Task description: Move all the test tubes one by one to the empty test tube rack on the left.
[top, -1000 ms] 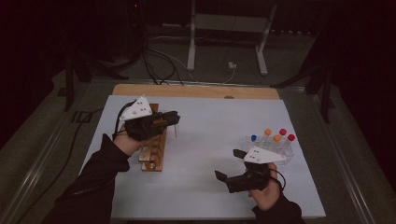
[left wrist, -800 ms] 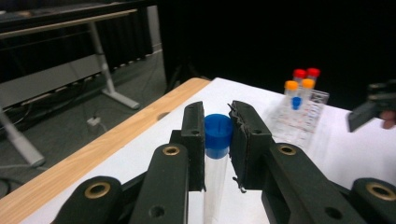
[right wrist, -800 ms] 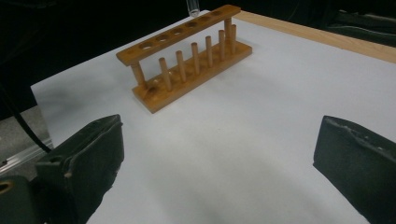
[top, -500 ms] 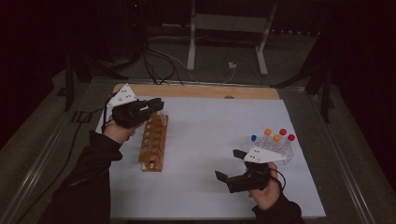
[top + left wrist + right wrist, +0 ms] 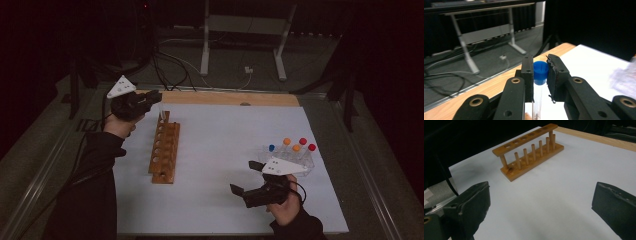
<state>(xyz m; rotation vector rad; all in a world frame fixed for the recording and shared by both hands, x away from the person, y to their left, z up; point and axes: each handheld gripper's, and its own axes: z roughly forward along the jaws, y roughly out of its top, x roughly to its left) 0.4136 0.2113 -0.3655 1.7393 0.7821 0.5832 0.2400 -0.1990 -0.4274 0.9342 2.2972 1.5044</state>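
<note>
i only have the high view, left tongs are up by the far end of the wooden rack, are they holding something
Observer: Yes. In the left gripper view, the left tongs are shut on a clear tube with a blue cap.
Operator: where on the tube do they grip
Observer: Just under the cap; the cap sits between the jaw tips and the glass runs down out of the picture.
Operator: and the right tongs, anything in them
Observer: No. In the right gripper view, the right tongs are wide open over bare white sheet, facing the wooden rack.
Operator: any tubes in the rack
Observer: From that view its top holes look empty.
</note>
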